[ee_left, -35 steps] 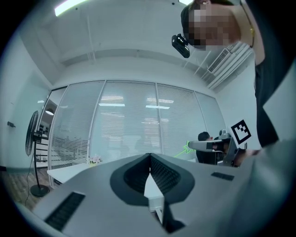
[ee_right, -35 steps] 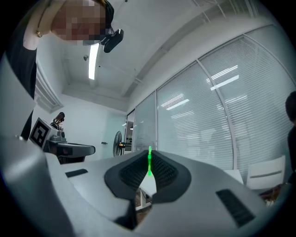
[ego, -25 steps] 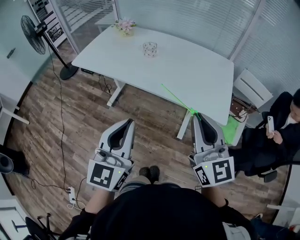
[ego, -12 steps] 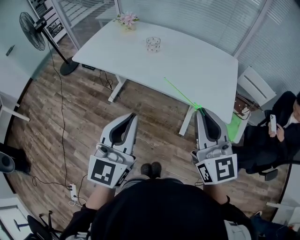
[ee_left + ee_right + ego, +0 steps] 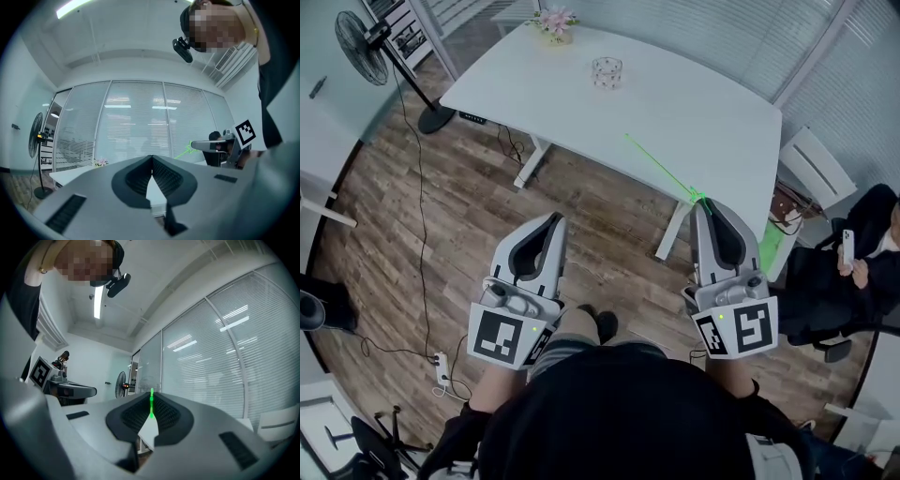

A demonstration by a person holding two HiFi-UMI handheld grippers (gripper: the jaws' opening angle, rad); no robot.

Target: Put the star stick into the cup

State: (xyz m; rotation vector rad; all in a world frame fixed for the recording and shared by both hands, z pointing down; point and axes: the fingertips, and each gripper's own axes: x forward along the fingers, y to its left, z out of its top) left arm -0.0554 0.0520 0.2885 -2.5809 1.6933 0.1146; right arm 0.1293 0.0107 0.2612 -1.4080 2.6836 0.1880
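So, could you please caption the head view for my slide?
Right claw grips the green star stick; left claw shut and empty; glass cup stands on the white table ahead.

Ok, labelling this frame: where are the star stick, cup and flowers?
star stick (image 5: 662, 167): head view, mid-shaft
cup (image 5: 607, 82): head view, near wall
flowers (image 5: 554, 20): head view, the blooms

Left gripper (image 5: 553, 217), right gripper (image 5: 704, 201): pale grey shells, black ribbed pads (image 5: 165, 174), black-white square-marker cubes. Star stick (image 5: 664, 168) between right jaws: bright green. Worktop (image 5: 694, 103) ahead of jaws: white. Cup (image 5: 607, 72): clear. Floor (image 5: 441, 234): brown wood planks.
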